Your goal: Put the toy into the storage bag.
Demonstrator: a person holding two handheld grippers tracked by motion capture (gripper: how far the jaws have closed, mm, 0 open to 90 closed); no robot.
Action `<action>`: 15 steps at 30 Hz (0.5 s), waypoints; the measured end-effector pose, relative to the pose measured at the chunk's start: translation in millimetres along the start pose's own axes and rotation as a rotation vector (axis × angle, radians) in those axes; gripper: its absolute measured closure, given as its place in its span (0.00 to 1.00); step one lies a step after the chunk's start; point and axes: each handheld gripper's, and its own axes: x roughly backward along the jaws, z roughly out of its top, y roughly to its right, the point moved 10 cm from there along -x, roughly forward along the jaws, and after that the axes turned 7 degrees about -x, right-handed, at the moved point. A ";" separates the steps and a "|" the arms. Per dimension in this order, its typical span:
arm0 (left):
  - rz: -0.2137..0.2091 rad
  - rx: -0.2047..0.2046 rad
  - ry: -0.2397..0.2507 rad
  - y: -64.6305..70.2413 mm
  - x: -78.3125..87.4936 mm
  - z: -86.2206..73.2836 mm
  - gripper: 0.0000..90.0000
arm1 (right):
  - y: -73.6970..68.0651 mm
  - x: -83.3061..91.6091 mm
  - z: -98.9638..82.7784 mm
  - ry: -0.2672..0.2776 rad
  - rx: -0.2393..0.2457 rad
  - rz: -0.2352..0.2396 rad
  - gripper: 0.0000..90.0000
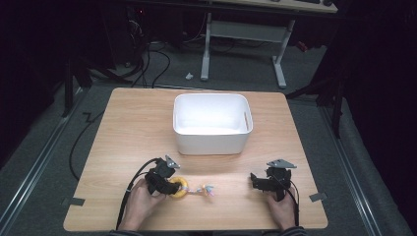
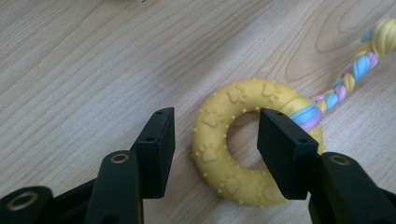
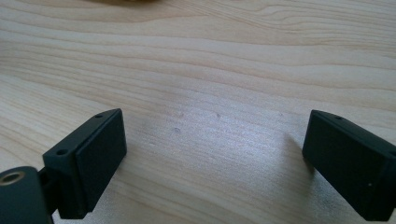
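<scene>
Left gripper (image 2: 215,140) hovering near table edge, jaws spreading wide astride yellow ring toy (image 2: 233,154) (braided rope (image 2: 345,84) attached). Right gripper (image 3: 215,163) gaping wide over bare table (image 3: 210,70).

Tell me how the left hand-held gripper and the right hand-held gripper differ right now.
The left hand-held gripper straddles one side of the yellow ring toy, one jaw outside it and one over its hole; the right hand-held gripper has only bare wooden table between its jaws. The left's jaws stand narrower, the right's spread wide. Both are open, black, held low over the table by the near edge.
</scene>
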 end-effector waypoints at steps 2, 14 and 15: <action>0.003 -0.003 -0.013 -0.5 -2.3 -1.0 0.54 | 0.1 0.0 0.0 0.000 0.000 -0.001 0.07; -0.021 -0.006 -0.040 0.7 -11.2 -3.8 0.64 | 0.0 -0.1 0.1 0.001 -0.003 -0.005 0.07; -0.018 -0.009 -0.040 0.7 -11.2 -3.7 0.66 | -0.1 -0.1 0.2 0.001 -0.003 -0.005 0.07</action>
